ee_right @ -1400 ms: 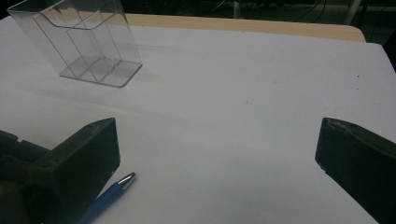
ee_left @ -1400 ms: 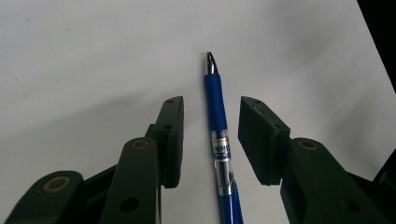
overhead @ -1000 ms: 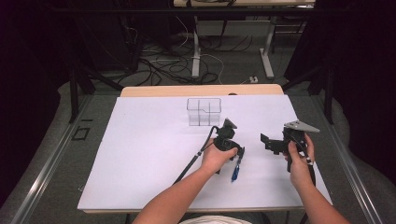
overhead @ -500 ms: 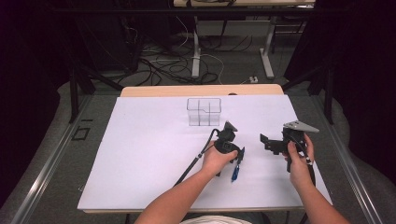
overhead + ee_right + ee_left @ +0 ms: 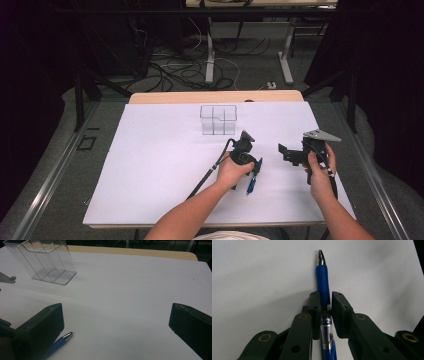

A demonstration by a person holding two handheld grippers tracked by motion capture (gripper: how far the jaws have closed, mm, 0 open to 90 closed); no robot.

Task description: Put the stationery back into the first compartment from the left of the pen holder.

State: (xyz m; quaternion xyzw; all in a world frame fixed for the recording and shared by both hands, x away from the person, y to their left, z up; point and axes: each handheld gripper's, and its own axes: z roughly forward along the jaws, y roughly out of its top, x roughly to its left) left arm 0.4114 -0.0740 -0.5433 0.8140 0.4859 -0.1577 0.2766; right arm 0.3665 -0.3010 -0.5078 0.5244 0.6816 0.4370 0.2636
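A blue pen [image 5: 323, 282] with a silver tip lies on the white sheet. My left gripper [image 5: 325, 296] points down at it, and its jaws have just been closing and now press on the pen's barrel from both sides. From above, the pen [image 5: 251, 182] sticks out below the left gripper [image 5: 253, 171] near the table's middle front. To its right, my right gripper [image 5: 289, 154] is held off the sheet, aimed left. The right gripper [image 5: 116, 315] stands wide open with nothing between its jaws, and the pen's tip [image 5: 65, 336] shows low at the left.
A clear plastic box with compartments [image 5: 218, 119] stands on the sheet behind the left gripper; it is also at the top left of the right gripper view [image 5: 42, 260]. The white sheet [image 5: 150, 165] covers the table up to a wooden far edge [image 5: 215, 96]. The left gripper's cable [image 5: 210, 170] trails toward the front.
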